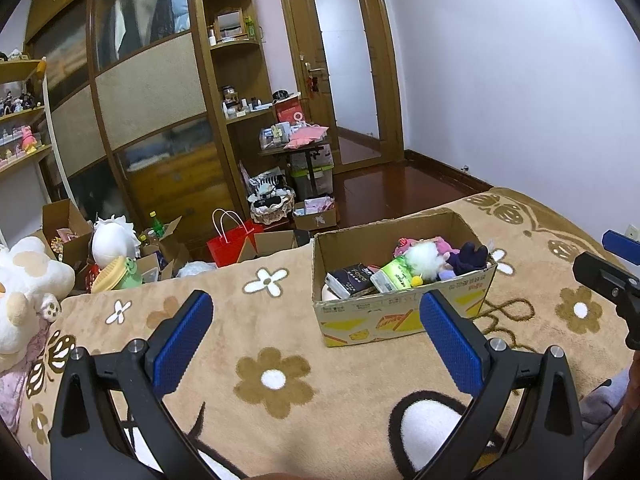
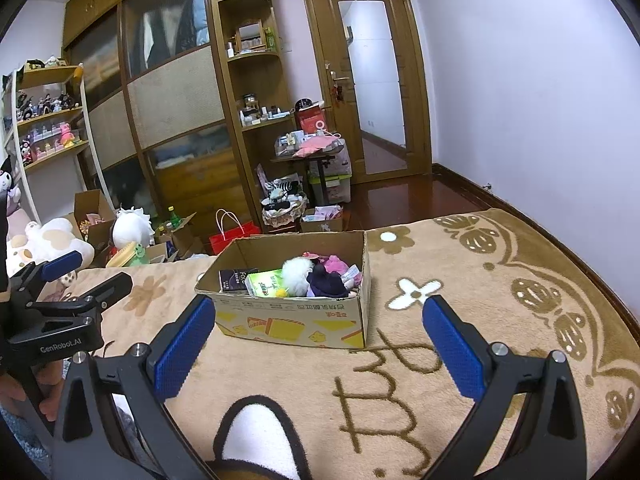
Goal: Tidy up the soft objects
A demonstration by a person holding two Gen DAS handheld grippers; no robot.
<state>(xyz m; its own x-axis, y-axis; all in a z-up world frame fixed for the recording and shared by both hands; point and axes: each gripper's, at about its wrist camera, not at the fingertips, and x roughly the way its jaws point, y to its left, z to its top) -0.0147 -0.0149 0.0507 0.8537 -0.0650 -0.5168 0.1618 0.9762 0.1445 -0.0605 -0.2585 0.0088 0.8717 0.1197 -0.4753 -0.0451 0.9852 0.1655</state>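
A cardboard box [image 1: 360,312] [image 2: 288,320] stands on the tan flowered blanket. It holds a white fluffy toy [image 1: 424,258] [image 2: 296,274], a dark purple soft toy [image 1: 468,258] [image 2: 326,282], pink soft items [image 2: 336,264], a green tissue pack [image 1: 396,276] [image 2: 266,284] and a dark pack [image 1: 352,278] [image 2: 234,280]. My left gripper [image 1: 316,320] is open and empty, short of the box. My right gripper [image 2: 320,324] is open and empty, just before the box's front wall. A white plush [image 1: 24,292] lies at the blanket's left end.
The blanket [image 1: 280,380] [image 2: 440,360] covers a bed. Beyond its far edge are open cartons, a white plush head [image 1: 114,240], a red bag [image 1: 230,240] and a wardrobe [image 1: 152,92]. The other gripper shows at each view's side.
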